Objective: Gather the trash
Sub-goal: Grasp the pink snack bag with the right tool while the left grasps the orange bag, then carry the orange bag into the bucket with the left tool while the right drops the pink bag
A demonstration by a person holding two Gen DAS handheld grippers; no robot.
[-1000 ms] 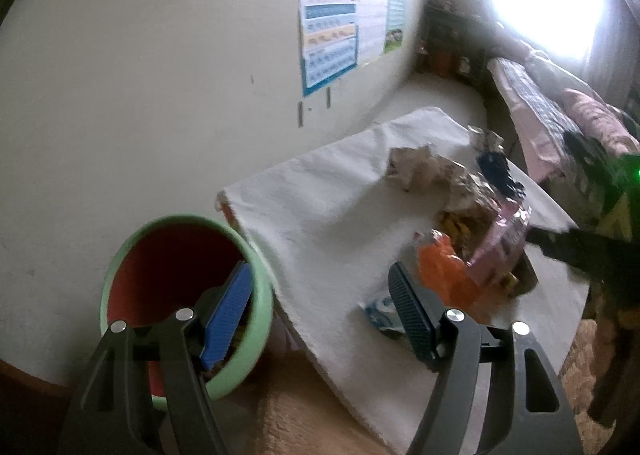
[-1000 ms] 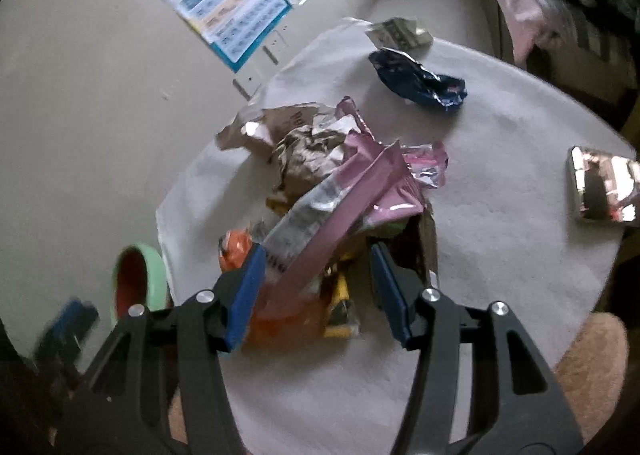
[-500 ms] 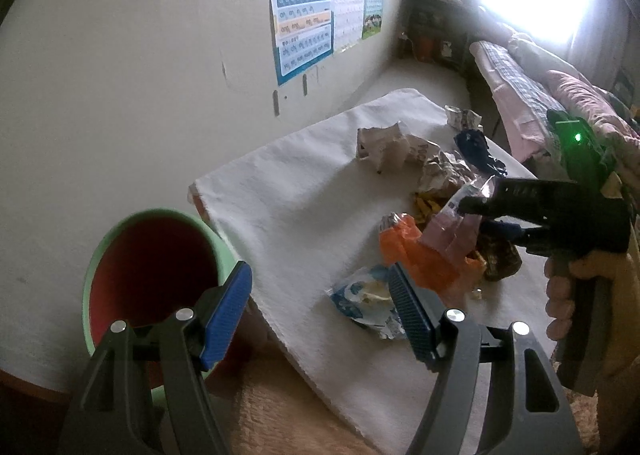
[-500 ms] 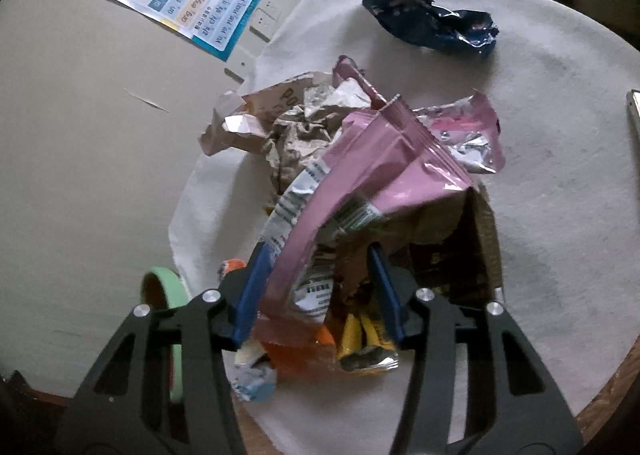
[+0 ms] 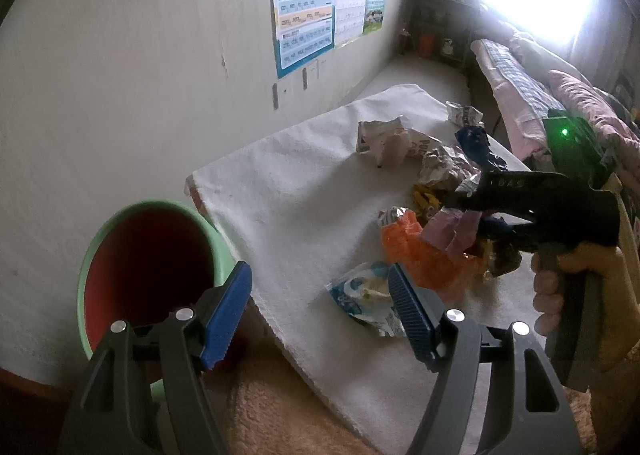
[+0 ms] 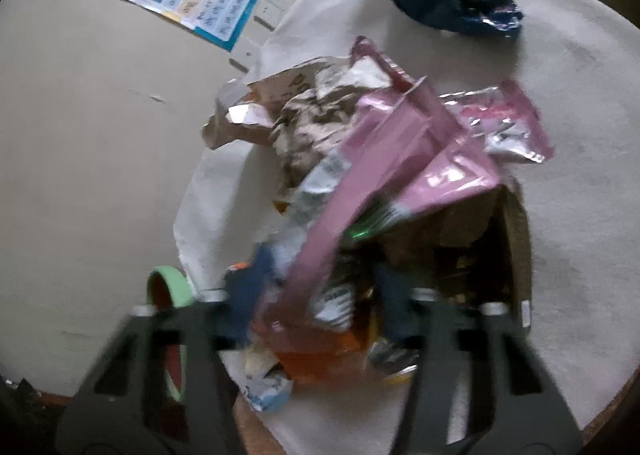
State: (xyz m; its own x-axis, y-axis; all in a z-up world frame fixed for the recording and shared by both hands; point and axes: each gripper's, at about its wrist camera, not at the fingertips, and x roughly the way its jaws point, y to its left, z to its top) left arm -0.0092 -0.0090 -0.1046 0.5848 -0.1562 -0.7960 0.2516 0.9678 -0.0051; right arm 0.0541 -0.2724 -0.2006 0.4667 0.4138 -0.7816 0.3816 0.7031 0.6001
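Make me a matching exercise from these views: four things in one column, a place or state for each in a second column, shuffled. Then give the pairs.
Things:
1. pink wrapper
2. green bin
3. dark blue wrapper
4. left gripper

Places or states:
A. open, holding nothing
B. on the floor beside the table, red inside
C. lying alone toward the table's far edge
D. between the right gripper's fingers

Pairs: 1-D, 2-B, 3-C, 4-A

Wrappers (image 5: 430, 191) on cloth (image 5: 288, 191), bin (image 5: 148, 267) left.
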